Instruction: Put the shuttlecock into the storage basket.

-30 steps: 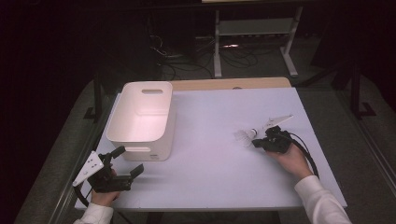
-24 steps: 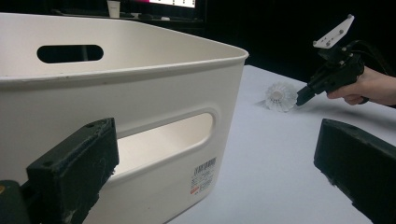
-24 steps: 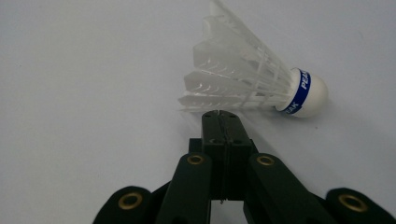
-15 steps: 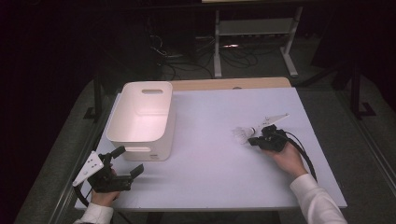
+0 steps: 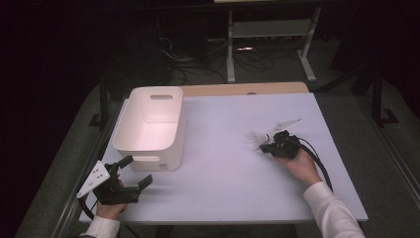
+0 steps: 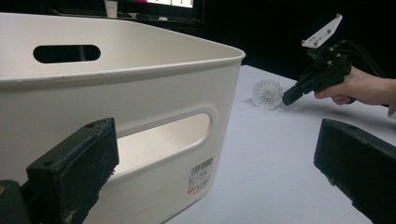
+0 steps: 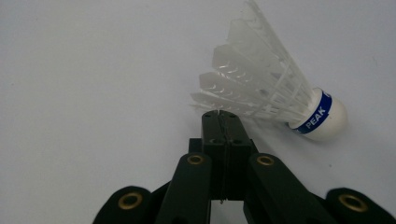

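On the right half of the white table (image 5: 223, 173) a feathered shuttlecock (image 7: 275, 88) lies on its side, well apart from the white plastic bin (image 5: 151, 124) that stands on the table's left half. Its white cork head carries a blue band with the word PEAK.

The right gripper (image 7: 220, 115) has its two black jaws pressed flat together, with no gap between the pads and nothing caught in them. In the right gripper view the closed tips sit at the lower edge of the feather skirt, right against the outermost feathers; whether they touch them or stop just short I cannot tell. The feathers fan up and away from the tips, and the cork head lies off to the right of the jaws, resting on the table. From the left gripper view the same gripper (image 6: 292, 95) slopes down toward the table with its tip just beside the shuttlecock (image 6: 267, 93). From the high view the shuttlecock (image 5: 256, 140) shows as a pale blur just to the left of the right gripper (image 5: 270, 145), with the hand behind it.

The left gripper (image 5: 132, 172) rests at the near left corner of the table, its jaws standing wide apart and empty, pointing at the near wall of the bin (image 6: 140, 107) with its slot handle.
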The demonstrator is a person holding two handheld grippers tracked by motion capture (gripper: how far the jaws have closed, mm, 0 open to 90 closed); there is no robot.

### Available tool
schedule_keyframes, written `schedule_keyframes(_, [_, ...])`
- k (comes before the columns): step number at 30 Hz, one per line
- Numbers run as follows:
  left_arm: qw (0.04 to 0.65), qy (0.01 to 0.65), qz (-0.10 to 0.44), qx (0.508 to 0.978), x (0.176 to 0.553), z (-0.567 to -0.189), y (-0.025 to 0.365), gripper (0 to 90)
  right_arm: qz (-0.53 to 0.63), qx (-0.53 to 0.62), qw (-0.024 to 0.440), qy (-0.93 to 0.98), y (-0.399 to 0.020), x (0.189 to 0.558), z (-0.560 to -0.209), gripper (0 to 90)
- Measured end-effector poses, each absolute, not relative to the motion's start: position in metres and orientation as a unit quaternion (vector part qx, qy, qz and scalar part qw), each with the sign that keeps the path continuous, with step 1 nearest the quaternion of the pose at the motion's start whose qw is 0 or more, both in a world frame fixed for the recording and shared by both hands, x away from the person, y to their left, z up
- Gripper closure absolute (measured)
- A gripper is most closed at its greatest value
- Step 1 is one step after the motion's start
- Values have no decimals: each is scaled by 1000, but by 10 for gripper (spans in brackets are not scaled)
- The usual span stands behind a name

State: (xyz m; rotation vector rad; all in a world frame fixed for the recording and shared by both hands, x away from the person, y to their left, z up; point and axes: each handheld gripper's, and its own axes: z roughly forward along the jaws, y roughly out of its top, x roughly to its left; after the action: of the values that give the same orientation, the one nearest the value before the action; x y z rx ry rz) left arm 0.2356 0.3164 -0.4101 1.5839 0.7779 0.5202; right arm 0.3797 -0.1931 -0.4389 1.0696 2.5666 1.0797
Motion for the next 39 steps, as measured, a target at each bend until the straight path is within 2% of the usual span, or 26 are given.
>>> schedule_keyframes(39, [606, 336, 225, 685, 235, -410, 317, 0, 363, 360, 90, 854, -177, 402, -435, 888])
